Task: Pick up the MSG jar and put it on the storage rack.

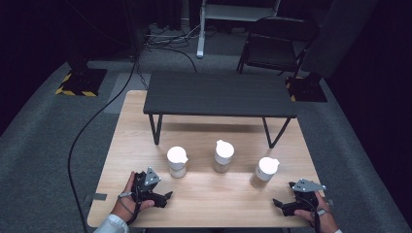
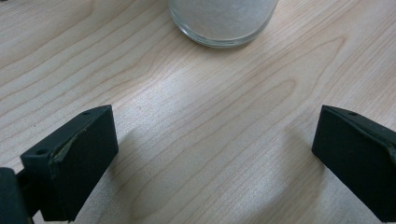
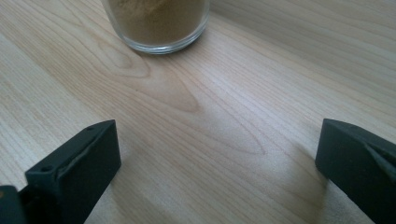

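Observation:
Three glass jars with white lids stand in a row on the wooden table (image 1: 204,194): a left jar (image 1: 177,161) of white grains, a middle jar (image 1: 223,156), and a right jar (image 1: 264,173) of brown powder. My left gripper (image 1: 167,196) rests on the table near the front left, open, with nothing between its jaws; the left jar's base (image 2: 223,21) stands just ahead of it. At the front right lies my right gripper (image 1: 277,203), also open and empty, the brown jar's base (image 3: 158,23) ahead of it.
A low black bench-like stand (image 1: 218,94) on thin legs spans the back of the table behind the jars. A black chair (image 1: 277,43) and cables lie on the grey floor beyond. Bare wood lies between the two grippers.

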Demonstrator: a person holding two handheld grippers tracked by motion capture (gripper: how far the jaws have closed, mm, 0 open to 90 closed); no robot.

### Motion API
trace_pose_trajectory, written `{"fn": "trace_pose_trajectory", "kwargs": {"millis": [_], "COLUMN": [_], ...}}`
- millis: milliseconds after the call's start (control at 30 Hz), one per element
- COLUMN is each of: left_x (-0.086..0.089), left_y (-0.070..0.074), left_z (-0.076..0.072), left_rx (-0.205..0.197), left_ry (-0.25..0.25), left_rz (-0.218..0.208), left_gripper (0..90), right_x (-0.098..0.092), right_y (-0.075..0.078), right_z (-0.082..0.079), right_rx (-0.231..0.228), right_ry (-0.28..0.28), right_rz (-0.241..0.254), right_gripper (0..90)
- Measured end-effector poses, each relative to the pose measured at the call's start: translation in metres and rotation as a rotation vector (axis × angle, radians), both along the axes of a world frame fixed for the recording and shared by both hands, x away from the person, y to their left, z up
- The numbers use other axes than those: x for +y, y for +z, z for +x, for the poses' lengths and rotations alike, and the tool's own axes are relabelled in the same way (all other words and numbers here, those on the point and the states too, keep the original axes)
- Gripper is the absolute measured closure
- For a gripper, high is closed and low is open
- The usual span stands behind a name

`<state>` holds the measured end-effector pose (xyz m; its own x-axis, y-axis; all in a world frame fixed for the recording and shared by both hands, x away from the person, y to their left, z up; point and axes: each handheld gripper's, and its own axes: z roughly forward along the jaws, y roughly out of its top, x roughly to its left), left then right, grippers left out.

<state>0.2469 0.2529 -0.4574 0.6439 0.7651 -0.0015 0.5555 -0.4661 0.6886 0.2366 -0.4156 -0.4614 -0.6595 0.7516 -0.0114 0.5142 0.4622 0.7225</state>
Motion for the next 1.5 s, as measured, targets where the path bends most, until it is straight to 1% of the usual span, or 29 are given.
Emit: {"fn": "trace_pose_trajectory", "kwargs": {"millis": [633, 800, 833, 867, 967, 1067, 1233, 1267, 1433, 1500], "left_x": [-0.001, -0.005, -0.005, -0.005, -0.002, 0.000, 0.001, 0.001, 0.001, 0.002], "left_y": [0.000, 0.003, 0.003, 0.004, 0.006, 0.007, 0.010, 0.010, 0.012, 0.013], "left_z": [-0.001, -0.003, -0.005, -0.006, -0.010, -0.013, -0.017, -0.017, -0.021, -0.023], "left_rx": [-0.002, -0.003, -0.014, -0.019, -0.034, -0.049, -0.067, -0.068, -0.088, -0.097], "left_ry": [0.007, 0.016, 0.018, 0.020, 0.036, 0.049, 0.053, 0.054, 0.061, 0.066], "left_rz": [-0.001, 0.017, 0.020, 0.017, -0.012, -0.028, -0.038, -0.045, -0.051, -0.062], "left_gripper": [0.3, 1.0, 1.9, 2.1, 1.9, 1.9, 1.9, 1.9, 1.9, 1.9], "right_x": [0.000, 0.000, 0.000, 0.000, 0.000, 0.000, 0.000, 0.000, 0.000, 0.000], "right_y": [0.000, 0.000, 0.000, 0.000, 0.000, 0.000, 0.000, 0.000, 0.000, 0.000], "right_z": [0.000, -0.001, -0.001, -0.001, -0.001, -0.001, -0.001, -0.001, -0.001, -0.001], "right_rx": [0.000, 0.000, 0.000, 0.000, 0.000, 0.000, 0.001, 0.001, 0.001, 0.000], "right_ry": [0.000, -0.003, -0.003, -0.003, -0.004, -0.004, -0.004, -0.004, -0.004, -0.004], "right_rz": [0.000, 0.000, 0.000, 0.000, -0.001, 0.000, 0.000, 0.000, 0.000, 0.000], "right_gripper": [0.0, 0.0, 0.0, 0.0, 0.0, 0.0, 0.0, 0.0, 0.0, 0.0]}}
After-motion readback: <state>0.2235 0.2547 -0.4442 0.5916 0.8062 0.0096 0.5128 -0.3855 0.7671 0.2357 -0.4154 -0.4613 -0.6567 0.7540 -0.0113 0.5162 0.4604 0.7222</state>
